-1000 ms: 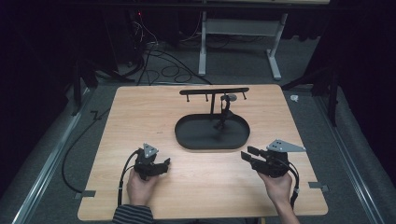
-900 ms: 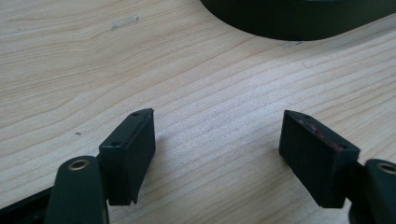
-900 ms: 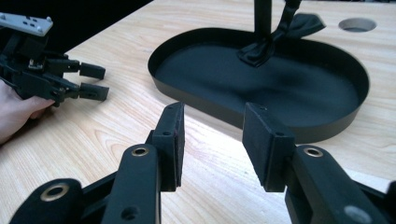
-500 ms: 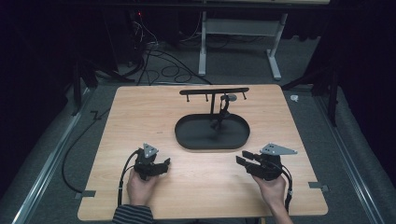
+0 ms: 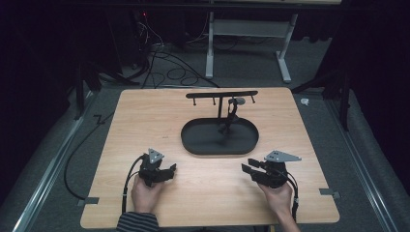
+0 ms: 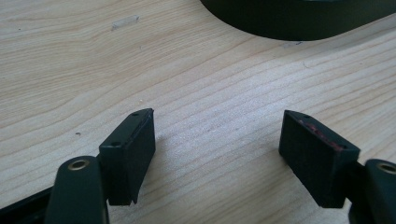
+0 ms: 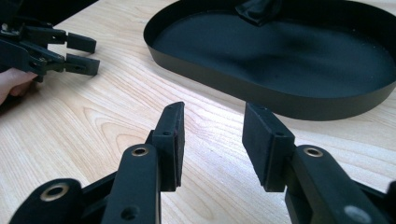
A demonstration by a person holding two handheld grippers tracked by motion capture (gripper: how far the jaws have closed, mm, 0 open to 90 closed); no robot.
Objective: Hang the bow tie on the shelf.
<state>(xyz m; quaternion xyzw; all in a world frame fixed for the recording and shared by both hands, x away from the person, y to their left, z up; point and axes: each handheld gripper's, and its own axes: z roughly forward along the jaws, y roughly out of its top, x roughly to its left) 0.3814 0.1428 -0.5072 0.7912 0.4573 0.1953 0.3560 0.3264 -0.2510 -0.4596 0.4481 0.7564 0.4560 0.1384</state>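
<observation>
The light wooden table [image 5: 145,121] is standing on grey carpet, its grain running across. A grey tape strip [image 5: 91,200] is sticking out at its near left edge, another tape strip [image 5: 329,193] at the near right. A white desk frame [image 5: 246,29] is standing behind it, with tangled cables [image 5: 159,53] lying beside. A small pale object [image 5: 304,101] is lying on the floor off the far right corner.

Table [image 5: 145,121] light wood with fine grain lines. Oval tray [image 5: 193,140] matte black, and its stand bar [image 5: 221,94] black too. Left gripper [image 5: 170,170] and right gripper [image 5: 247,165] black, brass-coloured rivets, grey top plates. Sleeve [image 5: 137,222] grey-and-dark striped. Floor [image 5: 58,159] grey.
</observation>
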